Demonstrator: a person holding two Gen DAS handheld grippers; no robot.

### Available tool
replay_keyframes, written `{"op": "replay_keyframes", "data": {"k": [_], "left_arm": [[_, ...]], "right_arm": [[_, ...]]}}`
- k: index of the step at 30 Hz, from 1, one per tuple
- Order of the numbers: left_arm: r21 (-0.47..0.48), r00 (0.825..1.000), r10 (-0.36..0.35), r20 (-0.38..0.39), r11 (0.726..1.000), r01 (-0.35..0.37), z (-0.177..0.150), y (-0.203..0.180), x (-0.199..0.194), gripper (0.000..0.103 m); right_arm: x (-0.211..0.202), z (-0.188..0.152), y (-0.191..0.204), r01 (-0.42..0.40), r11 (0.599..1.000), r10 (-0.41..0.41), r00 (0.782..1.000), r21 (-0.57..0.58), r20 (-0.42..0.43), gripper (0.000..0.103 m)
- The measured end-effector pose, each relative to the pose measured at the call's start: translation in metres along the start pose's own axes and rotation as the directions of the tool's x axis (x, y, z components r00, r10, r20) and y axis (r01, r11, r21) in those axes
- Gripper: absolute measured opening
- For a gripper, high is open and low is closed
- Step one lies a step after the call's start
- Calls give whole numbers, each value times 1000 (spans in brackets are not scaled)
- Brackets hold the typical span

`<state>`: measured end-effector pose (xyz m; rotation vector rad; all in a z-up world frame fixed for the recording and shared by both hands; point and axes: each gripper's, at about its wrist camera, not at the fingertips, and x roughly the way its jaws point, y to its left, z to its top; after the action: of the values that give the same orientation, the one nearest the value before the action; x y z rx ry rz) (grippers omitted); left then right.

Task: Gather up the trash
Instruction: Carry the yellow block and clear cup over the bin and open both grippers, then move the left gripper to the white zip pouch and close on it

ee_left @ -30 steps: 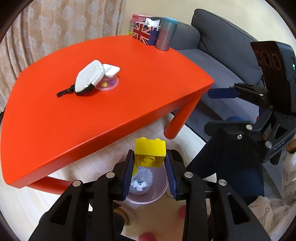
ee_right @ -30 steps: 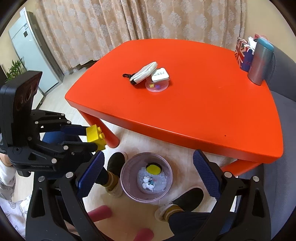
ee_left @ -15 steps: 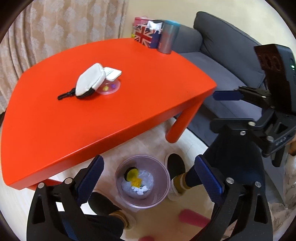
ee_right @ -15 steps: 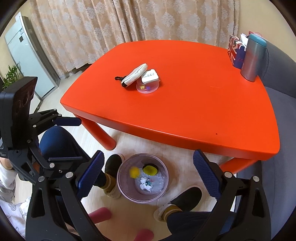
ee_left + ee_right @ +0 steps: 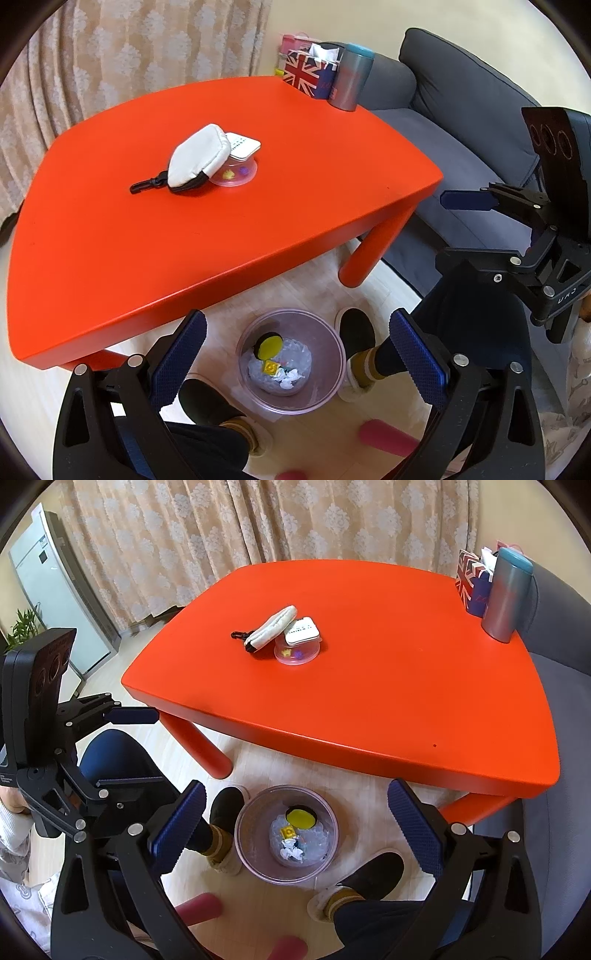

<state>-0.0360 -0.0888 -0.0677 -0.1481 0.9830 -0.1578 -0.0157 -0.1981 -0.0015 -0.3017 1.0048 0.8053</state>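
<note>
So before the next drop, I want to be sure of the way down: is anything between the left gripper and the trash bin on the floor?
Nothing visible. The left gripper, open and empty, has the clear trash bin in plain sight between its fingers, the bin's mouth uncovered.

A: Room over the bin (image 5: 334, 363)?
B: Yes, mouth's open from above; both grippers' jaws wide apart w/ nothing between. Table (image 5: 221, 206) edge overhangs just behind bin, red leg (image 5: 201, 744) behind-left.
A: Sides?
B: Shoes (image 5: 225, 808) hug bin left & right, knees just above. Low access blocked there.
A: Tabletop?
B: Pouch (image 5: 271, 627) & small tub (image 5: 297, 653) mid-table; tumbler (image 5: 508, 598) at far corner. The rest is bare.
</note>
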Motion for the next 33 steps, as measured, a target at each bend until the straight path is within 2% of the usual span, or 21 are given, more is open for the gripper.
{"op": "replay_keyframes", "data": {"k": [10,20,33], "left_arm": [[-33,999,14,32,999,-13,10,13,-7,95],[-49,995,56,84,997,-52,43,34,-14,95],[-18,992,117,49,993,-116,81,56,15,95]], "right_arm": [[0,10,0,-2,1000,2,1000,-2,14,97],[-1,37,-4,-2,1000,2,999,-8,45,97],[14,63,-9,6,1000,-6,1000,-17,21,97]]}}
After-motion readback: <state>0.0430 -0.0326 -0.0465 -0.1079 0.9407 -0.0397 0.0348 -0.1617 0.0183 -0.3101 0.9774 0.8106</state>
